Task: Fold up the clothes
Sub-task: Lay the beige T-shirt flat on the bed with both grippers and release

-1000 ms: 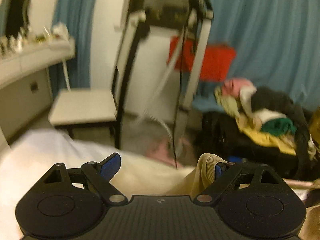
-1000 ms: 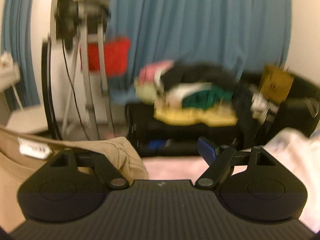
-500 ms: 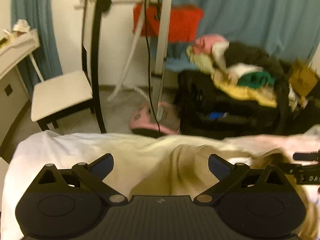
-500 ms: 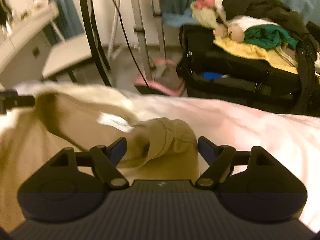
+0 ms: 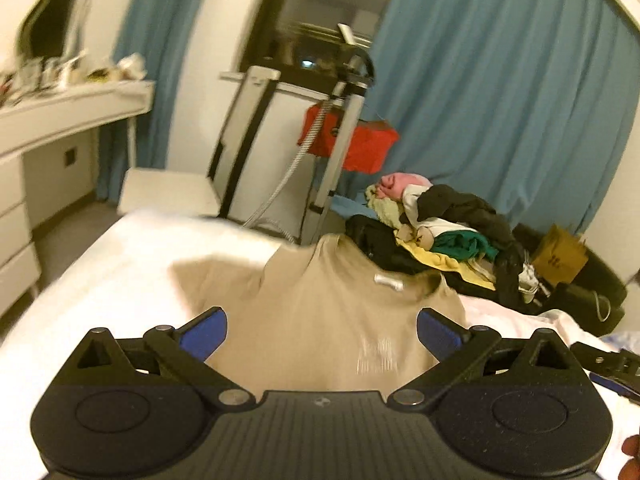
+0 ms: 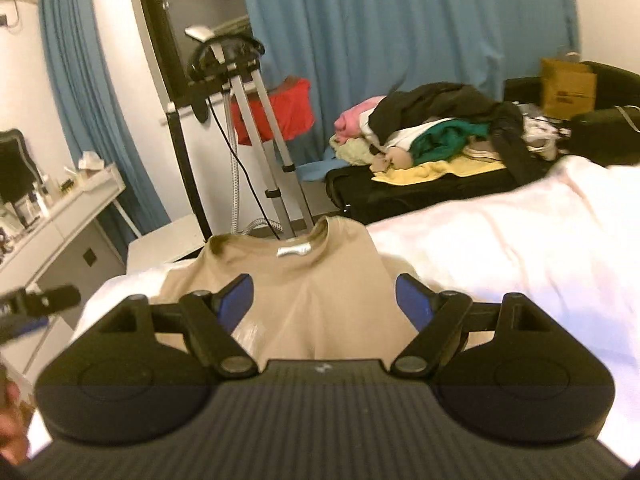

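Note:
A beige T-shirt (image 5: 328, 280) lies spread on the white bed (image 5: 120, 272), its collar and label at the far end near the bed's edge. My left gripper (image 5: 320, 324) hovers above the shirt's body, open, its blue pads wide apart and nothing between them. In the right wrist view the same T-shirt (image 6: 312, 268) lies ahead on the bed (image 6: 500, 248). My right gripper (image 6: 324, 286) is open above it and touches no fabric. Each gripper shows at the edge of the other's view: the right gripper (image 5: 600, 360) and the left gripper (image 6: 40, 300).
Beyond the bed stands a black suitcase heaped with a pile of clothes (image 5: 440, 220). A garment steamer stand (image 6: 248, 120) and a white stool (image 5: 168, 196) are at the bed's far edge. A white dresser (image 5: 60, 112) is at the left, blue curtains behind.
The shirt's fabric, bunched at both grippers' fingers a second ago, has been let go and now lies flat. Both grippers have drawn back and up from the collar end.

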{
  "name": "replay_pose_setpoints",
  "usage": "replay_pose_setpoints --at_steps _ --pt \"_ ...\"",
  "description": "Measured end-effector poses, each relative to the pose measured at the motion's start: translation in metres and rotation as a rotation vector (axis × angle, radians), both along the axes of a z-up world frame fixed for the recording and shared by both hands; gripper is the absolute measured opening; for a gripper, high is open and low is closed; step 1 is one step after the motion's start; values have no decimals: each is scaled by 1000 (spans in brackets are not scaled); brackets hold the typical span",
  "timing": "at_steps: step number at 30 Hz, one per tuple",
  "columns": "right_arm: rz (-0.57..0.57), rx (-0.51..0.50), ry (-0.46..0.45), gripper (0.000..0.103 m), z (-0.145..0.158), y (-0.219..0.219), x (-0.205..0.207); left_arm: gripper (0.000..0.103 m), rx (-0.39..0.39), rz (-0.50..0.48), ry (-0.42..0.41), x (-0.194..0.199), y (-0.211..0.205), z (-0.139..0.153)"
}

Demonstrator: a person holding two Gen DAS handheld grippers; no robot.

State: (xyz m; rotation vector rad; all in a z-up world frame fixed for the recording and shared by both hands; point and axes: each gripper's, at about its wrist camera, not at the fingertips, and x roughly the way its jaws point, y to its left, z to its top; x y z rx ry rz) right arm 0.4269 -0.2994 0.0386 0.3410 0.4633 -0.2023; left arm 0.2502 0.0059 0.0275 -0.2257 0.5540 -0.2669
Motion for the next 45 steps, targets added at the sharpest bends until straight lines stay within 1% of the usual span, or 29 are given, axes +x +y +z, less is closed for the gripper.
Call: replay_pose_setpoints --at_steps 2,4,6,7,8,9,10,14,16,17,18,19,21,22,23,25,27,28,31,33,35,37,39,40,41,42,43,44,45 --pt "-10 35 -26 80 -2 14 -1 102 -30 23 15 -39 19 -3" --pt "-19 71 -49 80 14 18 -21 100 -60 43 32 -73 39 -7" --pt "-26 84 -64 80 13 25 -30 99 -91 70 41 -98 57 -9" --pt "-29 84 -66 80 9 32 -35 98 -110 90 46 -107 66 -10" --pt "-33 86 -63 80 8 34 -49 98 -130 112 57 -113 76 -12" --pt "-37 91 -59 80 10 34 -67 95 -151 132 68 -120 85 -13" --pt "-33 97 -67 80 12 32 -75 93 -176 151 80 -123 95 -15" --pt "6 137 -97 80 10 35 -81 89 -320 246 167 -119 126 -32" --pt "18 167 -101 80 10 40 -82 87 -368 267 196 -104 137 -41" --pt "19 181 -103 80 8 38 -91 87 -391 276 205 -96 142 -45" --pt "15 194 -100 80 4 36 -81 87 -409 283 210 -84 143 -50" --pt "10 199 -94 80 -2 31 -106 87 -426 289 216 -73 145 -55" --pt "6 207 -80 80 -17 16 -191 87 -460 303 226 -50 149 -65" --pt "9 211 -72 80 -26 7 -228 87 -455 309 223 -35 147 -69" --pt "11 218 -61 80 -33 4 -239 87 -448 315 219 -19 144 -73" --pt "15 234 -35 80 -45 2 -234 87 -410 314 200 19 133 -78" --pt "16 241 -11 80 -58 1 -223 87 -333 318 175 58 124 -80" --pt "13 235 0 80 -64 1 -211 87 -297 320 165 82 112 -83" --pt "7 212 35 80 -78 5 -193 85 -187 303 127 142 98 -86" --pt "9 184 37 80 -83 8 -177 84 -84 271 98 179 87 -87" --pt "11 152 41 80 -88 12 -147 83 32 235 76 215 74 -89" --pt "26 151 39 80 -99 12 -149 80 120 176 72 243 61 -94" --pt "23 200 51 80 -117 9 -151 76 168 68 99 260 51 -103" --pt "20 229 59 80 -127 6 -152 75 216 23 99 262 45 -106" --pt "17 263 90 80 -137 4 -138 75 263 -22 98 264 38 -110" --pt "19 289 113 81 -147 1 -137 74 308 -65 98 266 32 -113" --pt "20 299 118 82 -151 0 -132 71 322 -81 91 263 29 -113" --pt "20 289 112 82 -149 0 -117 66 337 -96 84 261 27 -113" --pt "22 269 106 82 -145 1 -104 50 351 -112 77 259 24 -113"
